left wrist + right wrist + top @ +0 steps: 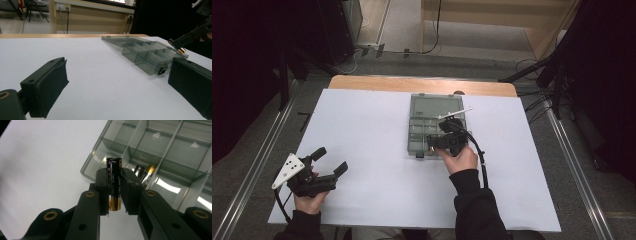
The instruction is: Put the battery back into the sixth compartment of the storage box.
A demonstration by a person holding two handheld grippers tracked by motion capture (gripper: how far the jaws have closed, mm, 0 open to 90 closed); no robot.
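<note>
Table (362, 165): covered by a white sheet, bare apart from the box and the two grippers; a strip of wood edge shows at its far side.
Compartment box (422, 137): clear grey plastic, lid folded flat beyond it, lying right of the table's middle; the landmark for the lines below.
Left gripper (328, 161): well apart from the box, near the table's near left corner, held in the person's left hand; jaws spread wide with nothing between them, white sheet showing in the gap in its own view.
Right gripper (114, 192): over the box's near right part, held in the right hand; jaws drawn narrow and clamped on a battery.
Battery (114, 185): black with a gold end, upright between the right gripper's pads, just above the box's near corner compartments, not resting in any.
Other batteries (143, 173): at least two, black and gold, lying in a box compartment just behind the held one.
</note>
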